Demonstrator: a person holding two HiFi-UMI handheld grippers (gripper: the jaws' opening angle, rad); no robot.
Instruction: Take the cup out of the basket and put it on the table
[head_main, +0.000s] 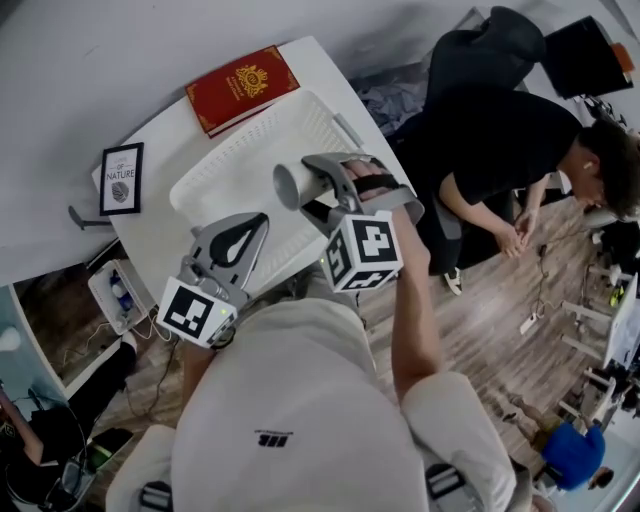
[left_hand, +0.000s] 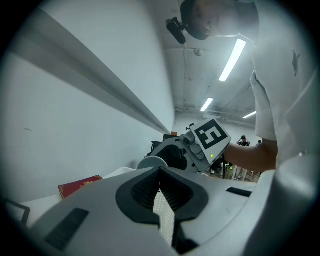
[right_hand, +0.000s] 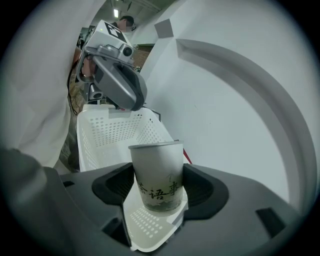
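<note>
A: Right gripper (right_hand: 158, 192)?
B: Pinching the white paper cup with dark lettering (right_hand: 157, 172), held over the white perforated plastic basket (head_main: 228, 165).
A: Left gripper (left_hand: 160, 173)?
B: Jaws pressed together, nothing between them. It's by the basket's near edge, over the white table (head_main: 163, 136).

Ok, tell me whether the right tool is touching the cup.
Touching: in the right gripper view the right tool clamps the cup on both sides.
</note>
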